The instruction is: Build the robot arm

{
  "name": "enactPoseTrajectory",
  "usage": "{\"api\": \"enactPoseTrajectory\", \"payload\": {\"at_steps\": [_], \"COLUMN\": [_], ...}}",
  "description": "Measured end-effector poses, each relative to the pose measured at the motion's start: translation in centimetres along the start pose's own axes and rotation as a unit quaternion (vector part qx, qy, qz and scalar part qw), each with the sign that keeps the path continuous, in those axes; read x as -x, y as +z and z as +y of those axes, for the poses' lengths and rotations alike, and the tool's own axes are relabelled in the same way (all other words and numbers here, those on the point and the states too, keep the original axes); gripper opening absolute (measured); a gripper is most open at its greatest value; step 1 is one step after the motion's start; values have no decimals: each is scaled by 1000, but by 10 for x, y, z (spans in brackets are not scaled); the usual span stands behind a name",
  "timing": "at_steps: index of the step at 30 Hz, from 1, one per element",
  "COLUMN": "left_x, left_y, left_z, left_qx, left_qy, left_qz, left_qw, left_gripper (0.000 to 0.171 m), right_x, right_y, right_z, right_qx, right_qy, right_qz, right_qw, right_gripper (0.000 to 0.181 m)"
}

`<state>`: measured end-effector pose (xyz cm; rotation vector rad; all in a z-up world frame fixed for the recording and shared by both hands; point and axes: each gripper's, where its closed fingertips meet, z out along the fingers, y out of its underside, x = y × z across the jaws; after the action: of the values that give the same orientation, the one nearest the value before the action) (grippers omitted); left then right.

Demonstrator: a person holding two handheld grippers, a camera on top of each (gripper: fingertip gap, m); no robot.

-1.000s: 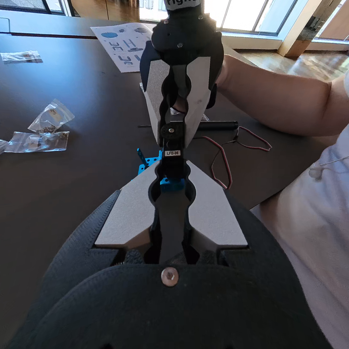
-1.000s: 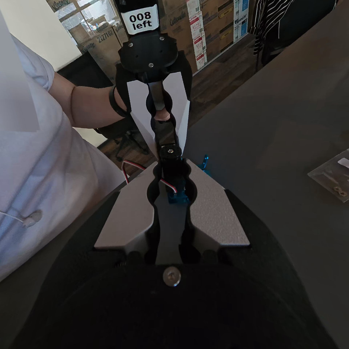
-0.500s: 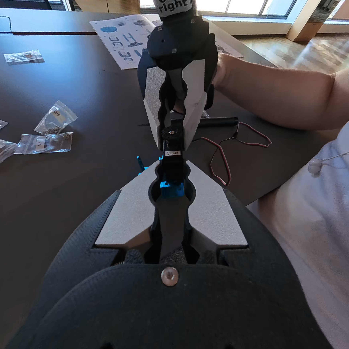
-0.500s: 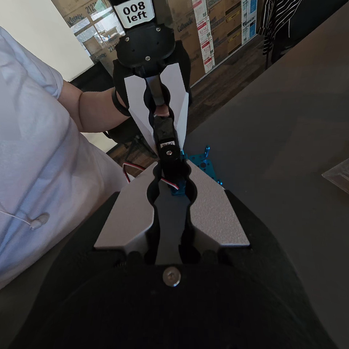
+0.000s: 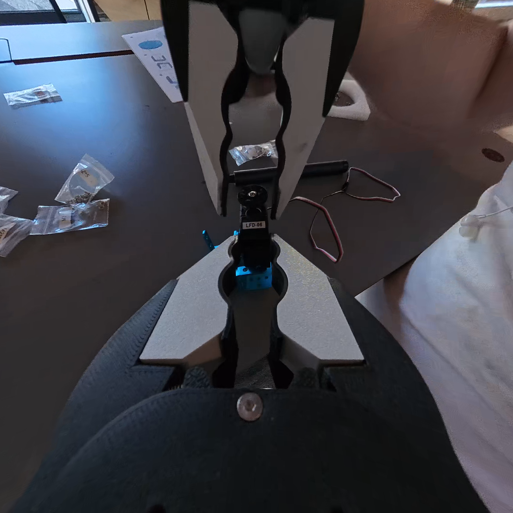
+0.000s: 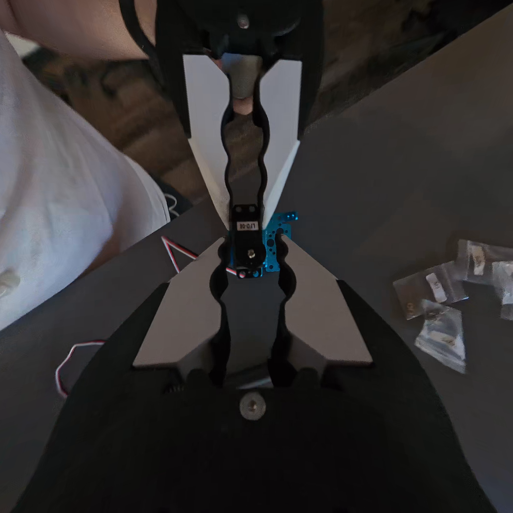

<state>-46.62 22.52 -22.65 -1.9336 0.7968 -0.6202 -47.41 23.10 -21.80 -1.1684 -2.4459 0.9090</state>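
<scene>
— Bags first, over on the left: small clear plastic bags (image 5: 71, 205) of hardware lie scattered on the dark table (image 5: 125, 155), and a printed sheet (image 5: 158, 63) lies farther back.

— And the middle?

— Left gripper (image 5: 253, 241) has its grey fingers closed in on a small black servo (image 5: 254, 238). The body is a black block with a white label on its face, and a round black horn with a silver screw sits at the end toward the other tool. Blue metal shows beneath it, a bracket (image 5: 252, 280) drilled with small holes.

— Is the right gripper on it too?

— Right gripper (image 5: 249, 213) points at the left one, tips facing. Its fingers stand parted, one on each side of the horn end, with a gap visible on both sides.

— What does its own camera show?

— Same servo (image 6: 248, 249) sits between the parted fingers of the right gripper (image 6: 251, 238), and the left gripper's (image 6: 245, 219) tips pinch the labelled end. A flat blue plate (image 6: 277, 244) full of holes sticks out just right of the servo, low over the table (image 6: 388, 166).

— And to the right?

— Red, white and dark wire (image 5: 327, 222) loops across the table from the servo. A black rod (image 5: 324, 168) lies behind the right gripper. At the far right, a person's forearm (image 5: 430, 69) and white shirt (image 5: 444, 333).
</scene>
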Motion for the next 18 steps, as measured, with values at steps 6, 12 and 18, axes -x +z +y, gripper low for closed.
{"api": "enactPoseTrajectory", "payload": {"at_steps": [6, 12, 18], "left_x": [-1, 10, 7], "left_y": [-1, -10, 8], "left_z": [0, 13, 37], "left_qx": [-24, -64, -42], "left_qy": [14, 1, 3], "left_qz": [1, -22, 15], "left_qw": [1000, 998, 999], "left_gripper": [20, 69, 50], "right_x": [6, 6, 6], "right_y": [13, 15, 14], "right_z": [10, 6, 5], "right_qx": [144, 102, 51], "right_qy": [-43, -18, 13], "right_qz": [-24, -15, -6], "right_qw": [988, 995, 999], "right_gripper": [24, 23, 23]}}
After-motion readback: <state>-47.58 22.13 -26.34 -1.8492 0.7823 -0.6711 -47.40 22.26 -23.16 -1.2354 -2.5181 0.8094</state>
